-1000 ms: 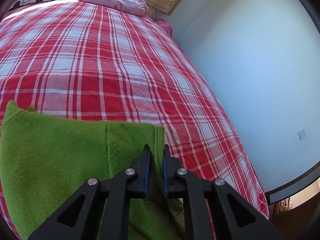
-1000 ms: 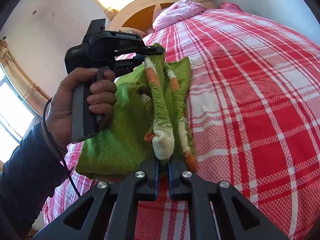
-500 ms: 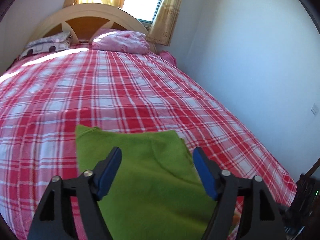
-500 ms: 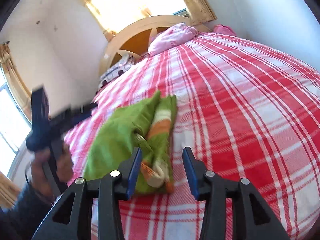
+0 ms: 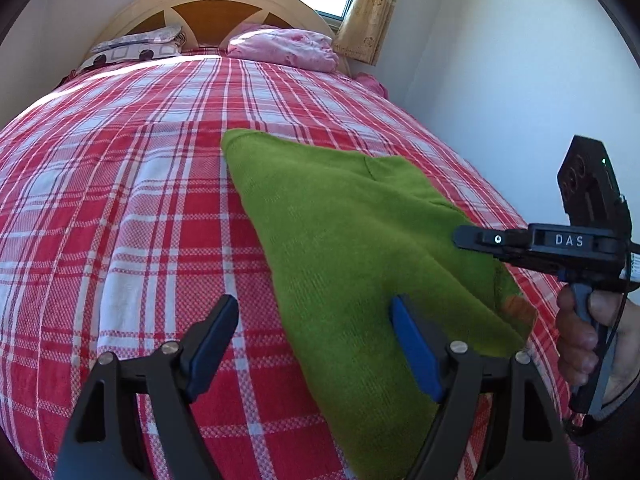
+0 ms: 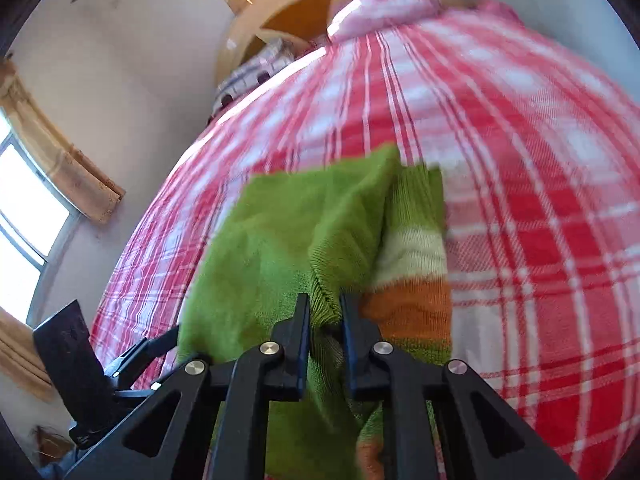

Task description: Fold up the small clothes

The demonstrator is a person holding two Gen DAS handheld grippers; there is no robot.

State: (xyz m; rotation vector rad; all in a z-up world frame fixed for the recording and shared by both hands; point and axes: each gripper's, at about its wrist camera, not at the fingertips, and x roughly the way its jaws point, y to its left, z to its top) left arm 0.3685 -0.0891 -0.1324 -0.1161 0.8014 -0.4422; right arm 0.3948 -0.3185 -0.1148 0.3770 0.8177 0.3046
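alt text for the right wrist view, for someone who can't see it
The right gripper is closing on a fold of a green knit sweater with cream and orange stripes, lying on a red plaid bedspread. A wooden headboard stands beyond.

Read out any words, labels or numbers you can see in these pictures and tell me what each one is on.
"DAS": white letters on the black side of the right tool, seen from the left wrist camera.
Nothing else is readable: the patterned pillow at the headboard shows only shapes, and the right wrist view is blurred and shows no text.
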